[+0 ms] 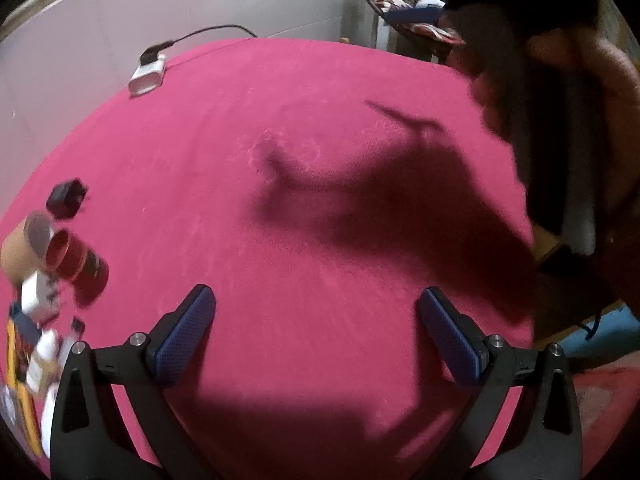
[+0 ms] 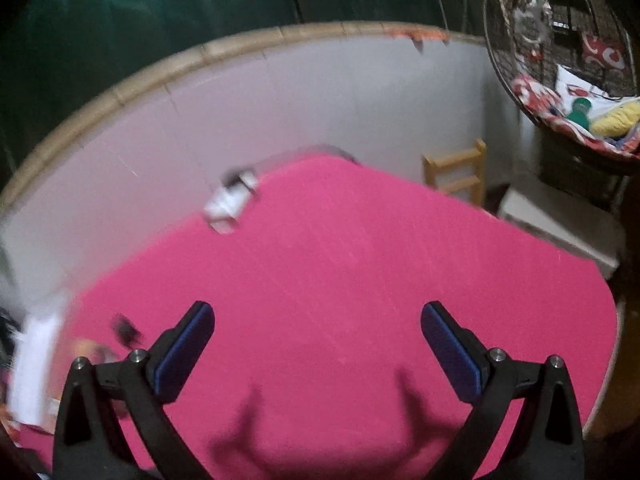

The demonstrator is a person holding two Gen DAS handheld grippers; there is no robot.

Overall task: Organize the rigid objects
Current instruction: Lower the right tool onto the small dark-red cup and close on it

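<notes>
**Inspector A:** Both tools are recorded empty. The left gripper (image 1: 316, 312) is held above the pink bench (image 1: 320, 128) with its fingers (image 1: 184, 336) spread wide and nothing between them. The right gripper (image 2: 318, 328) is likewise spread, with nothing gripped.

**Inspector B:** And the location of the objects to be organized?

**Inspector A:** They are clustered at the bench's left edge, well apart from both tools: a red-and-black cylinder (image 1: 78, 262) lying on its side, a tan tube (image 1: 26, 246) just beside it, a small black block (image 1: 66, 198) beyond them, and white and yellow items (image 1: 36, 344) nearer the camera, too blurred to be named. A white charger (image 1: 147, 74) with a cable is noted at the far edge.

**Inspector B:** Recommendation for the step in hand?

**Inspector A:** The step is judged to be an approach. The left tool should be swung toward the cluster, one item singled out, and the fingers lined across its narrow dimension. The cylinder is best taken across its body, since it may roll.

**Inspector B:** Differences between views?

**Inspector A:** The cluster is legible only in the left view, where a hand (image 1: 520, 92) is also seen at right. In the right view it is smeared, but a wooden ladder-like frame (image 2: 456, 174) and a hanging basket chair (image 2: 568, 60) are shown.
</notes>
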